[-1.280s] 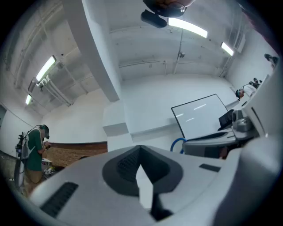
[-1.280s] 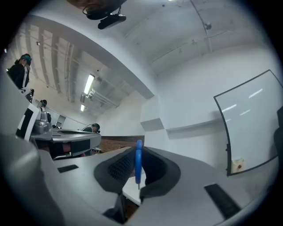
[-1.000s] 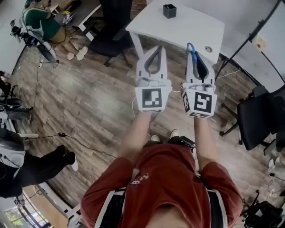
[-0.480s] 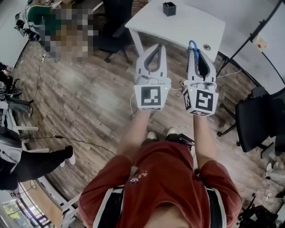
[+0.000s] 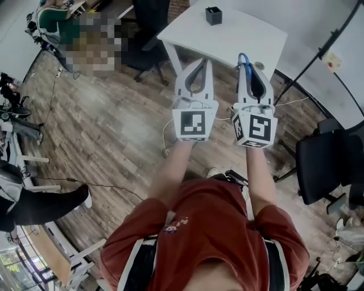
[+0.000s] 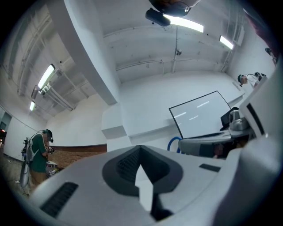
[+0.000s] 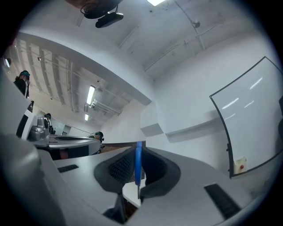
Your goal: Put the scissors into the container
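Observation:
Both grippers are held side by side in the air over the wooden floor, pointing at a white table [image 5: 244, 40]. My right gripper [image 5: 248, 62] is shut on the scissors [image 5: 244, 59], whose blue handle loop sticks out past the fingertips. In the right gripper view the blue handle [image 7: 138, 163] stands upright between the pads of the right gripper [image 7: 138, 152]. My left gripper [image 5: 199, 61] is shut and holds nothing; the left gripper [image 6: 140, 148] has its tips meeting. The container [image 5: 214, 15], a small black box, stands on the far side of the table, well beyond both grippers.
A black office chair [image 5: 324, 165] stands at the right and another [image 5: 145, 48] at the table's left corner. A black slanted pole [image 5: 318, 51] rises right of the table. Cables lie on the floor. Another person's leg [image 5: 40, 204] is at the left.
The floor and chairs have slid back in the head view as the person carrying both grippers steps towards the table. The right gripper's hold on the scissors is unchanged.

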